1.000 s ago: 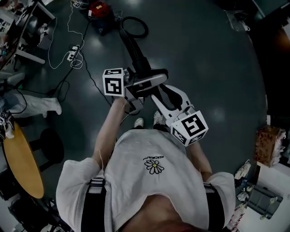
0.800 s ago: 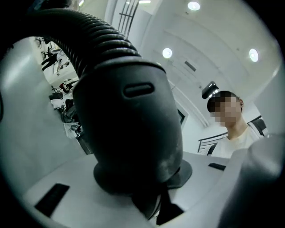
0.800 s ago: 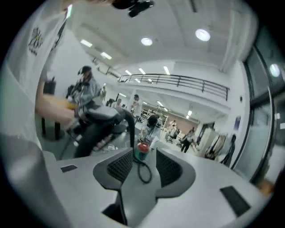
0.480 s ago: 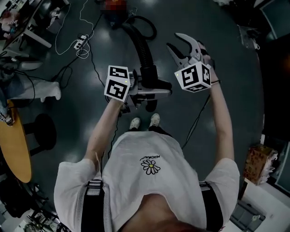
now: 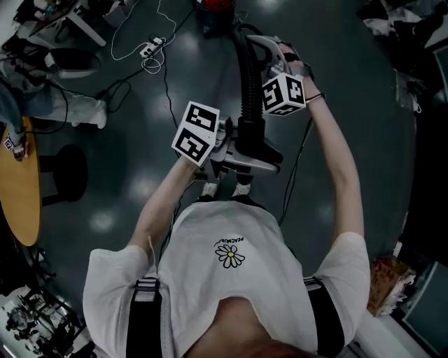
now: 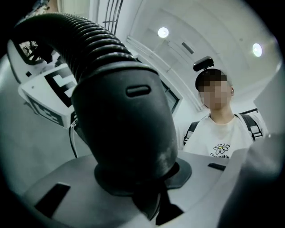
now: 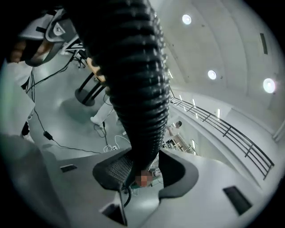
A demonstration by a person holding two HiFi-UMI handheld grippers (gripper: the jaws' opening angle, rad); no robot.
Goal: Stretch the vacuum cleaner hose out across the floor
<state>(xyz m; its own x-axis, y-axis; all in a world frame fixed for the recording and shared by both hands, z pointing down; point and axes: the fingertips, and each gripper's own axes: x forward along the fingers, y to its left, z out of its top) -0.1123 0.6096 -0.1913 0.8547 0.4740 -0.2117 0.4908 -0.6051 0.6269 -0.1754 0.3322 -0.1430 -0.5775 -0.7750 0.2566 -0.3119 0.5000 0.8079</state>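
- My left gripper [image 5: 245,155], just left of centre in the head view, has been closing its jaws. It now clamps the smooth black cuff [image 6: 129,129] at the end of the hose [image 5: 246,91].
- Higher in the frame, my right gripper [image 5: 257,56] straddles the ribbed part of the hose. Its jaws are apart and not squeezing, and a gap shows beside one pad.
- From the cuff the hose runs straight up the frame toward the red vacuum cleaner [image 5: 213,5] at the top edge, which sits on the dark floor [image 5: 350,105].
- A white cable [image 5: 150,49] lies at upper left.
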